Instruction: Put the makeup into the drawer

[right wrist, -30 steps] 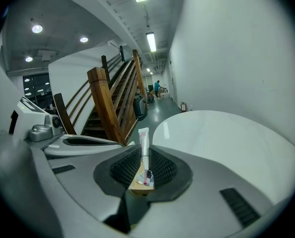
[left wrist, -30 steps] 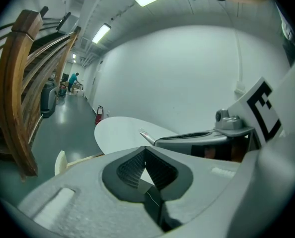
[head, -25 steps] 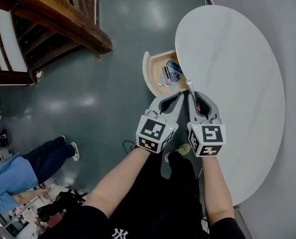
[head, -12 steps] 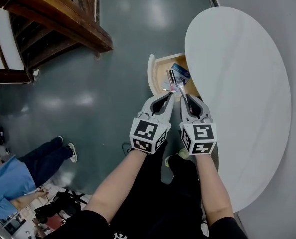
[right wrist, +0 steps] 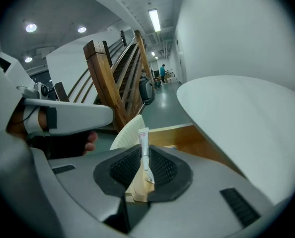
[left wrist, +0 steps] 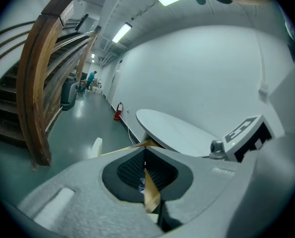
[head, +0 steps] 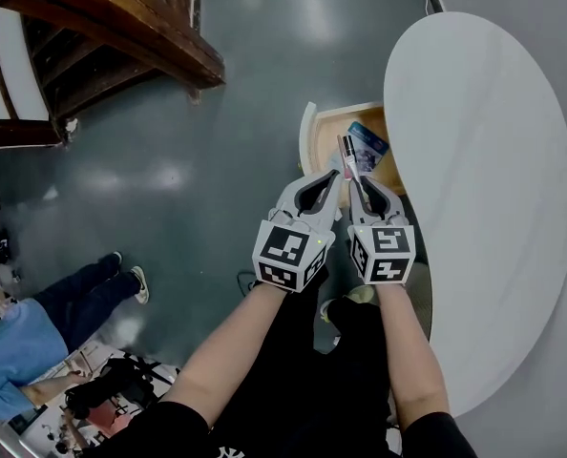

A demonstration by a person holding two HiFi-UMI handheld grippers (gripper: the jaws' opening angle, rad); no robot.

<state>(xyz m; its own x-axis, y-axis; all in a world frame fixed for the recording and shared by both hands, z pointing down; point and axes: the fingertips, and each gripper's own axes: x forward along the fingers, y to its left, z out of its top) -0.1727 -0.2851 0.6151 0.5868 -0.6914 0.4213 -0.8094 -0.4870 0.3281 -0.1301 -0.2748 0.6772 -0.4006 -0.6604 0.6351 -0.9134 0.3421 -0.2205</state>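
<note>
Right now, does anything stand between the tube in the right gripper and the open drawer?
Nothing visible does. The right gripper holds the tube above the drawer, which stands open; a blue pack lies inside.

Bright ceiling strips [right wrist: 154, 20], glare on the floor [head: 169, 175], fisheye-warped dark corners.

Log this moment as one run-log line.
right gripper: shut on makeup tube | left gripper: shut, empty | drawer: open
</note>
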